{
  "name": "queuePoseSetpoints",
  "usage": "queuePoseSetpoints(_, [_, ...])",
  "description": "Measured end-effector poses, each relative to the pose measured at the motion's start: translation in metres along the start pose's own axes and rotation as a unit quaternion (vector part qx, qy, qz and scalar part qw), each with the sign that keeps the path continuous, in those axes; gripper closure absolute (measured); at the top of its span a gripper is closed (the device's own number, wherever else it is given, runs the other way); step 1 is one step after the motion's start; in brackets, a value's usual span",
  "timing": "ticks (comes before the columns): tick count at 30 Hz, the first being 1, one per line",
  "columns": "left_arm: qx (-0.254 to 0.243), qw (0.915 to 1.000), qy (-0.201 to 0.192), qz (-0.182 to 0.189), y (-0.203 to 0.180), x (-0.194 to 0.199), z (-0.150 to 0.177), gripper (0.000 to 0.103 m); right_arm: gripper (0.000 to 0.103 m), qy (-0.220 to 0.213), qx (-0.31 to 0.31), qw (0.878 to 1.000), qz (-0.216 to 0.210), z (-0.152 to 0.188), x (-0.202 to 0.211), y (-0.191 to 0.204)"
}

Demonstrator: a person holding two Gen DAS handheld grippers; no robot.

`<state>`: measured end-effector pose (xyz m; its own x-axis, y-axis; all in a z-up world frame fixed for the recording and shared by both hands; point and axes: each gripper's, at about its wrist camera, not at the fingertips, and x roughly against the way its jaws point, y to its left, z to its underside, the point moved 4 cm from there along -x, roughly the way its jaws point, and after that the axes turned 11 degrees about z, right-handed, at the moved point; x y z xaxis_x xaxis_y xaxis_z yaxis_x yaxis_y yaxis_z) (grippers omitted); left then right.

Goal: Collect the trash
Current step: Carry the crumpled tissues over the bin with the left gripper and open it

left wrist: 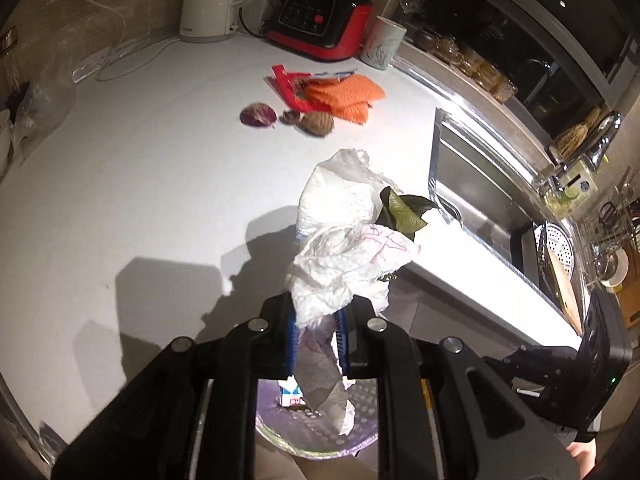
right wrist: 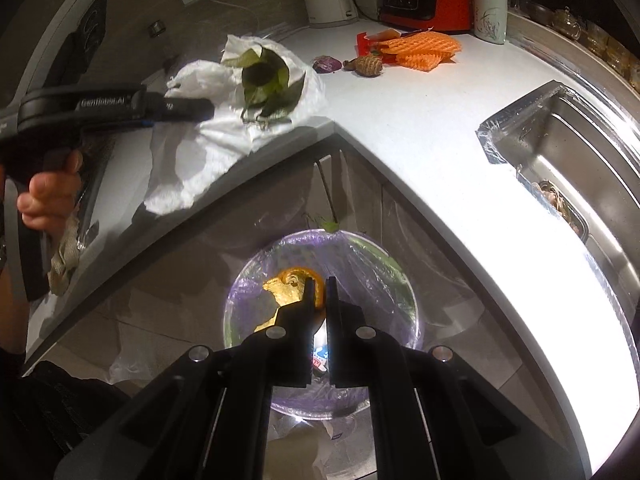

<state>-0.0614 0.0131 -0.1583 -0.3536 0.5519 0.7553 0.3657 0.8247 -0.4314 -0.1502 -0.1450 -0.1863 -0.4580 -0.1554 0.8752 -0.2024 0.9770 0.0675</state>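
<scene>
My left gripper (left wrist: 316,312) is shut on a crumpled white paper towel (left wrist: 344,264) that holds dark green leaves (left wrist: 402,214), at the counter's front edge. In the right wrist view the towel (right wrist: 224,128) with the leaves (right wrist: 268,84) lies partly over the edge, the left gripper (right wrist: 200,109) clamped on it. My right gripper (right wrist: 319,284) is nearly shut on an orange peel (right wrist: 286,294) above the trash bin (right wrist: 248,280) with its purple liner, on the floor below the counter. More trash lies further back: orange foam netting (left wrist: 346,96), a red wrapper (left wrist: 286,84), a purple scrap (left wrist: 258,115), a brown husk (left wrist: 316,123).
A white kettle (left wrist: 214,0), a red-and-black appliance (left wrist: 320,20) and a mug (left wrist: 382,42) stand at the back of the white counter (left wrist: 140,160). A steel sink (left wrist: 484,184) lies at the right, with a faucet (left wrist: 596,140) and dish rack beyond. The bin also shows under my left gripper (left wrist: 360,436).
</scene>
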Motion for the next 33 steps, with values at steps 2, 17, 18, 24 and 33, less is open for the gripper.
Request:
queuePoseSetpoints(2, [-0.009, 0.9998, 0.012, -0.009, -0.008, -0.006, 0.021, 0.088, 0.097, 0.002, 0.004, 1.0, 0.001, 0.008, 0.004, 0.0])
queuePoseSetpoints(17, [-0.031, 0.998, 0.051, -0.022, -0.031, -0.03, 0.082, 0.088, 0.097, -0.011, 0.016, 1.0, 0.006, 0.028, 0.028, 0.001])
queuePoseSetpoints(18, [-0.032, 0.9978, 0.053, -0.024, -0.03, -0.032, 0.084, 0.088, 0.097, -0.011, 0.016, 1.0, 0.006, 0.028, 0.028, 0.001])
queuePoseSetpoints(24, [-0.043, 0.9948, 0.083, -0.041, -0.019, -0.062, 0.105, 0.088, 0.097, -0.008, 0.019, 1.0, 0.01, 0.025, 0.027, 0.002])
queuePoseSetpoints(33, [-0.041, 0.9852, 0.152, -0.068, 0.013, -0.125, 0.14, 0.05, 0.097, 0.005, 0.021, 1.0, 0.016, 0.026, 0.023, 0.003])
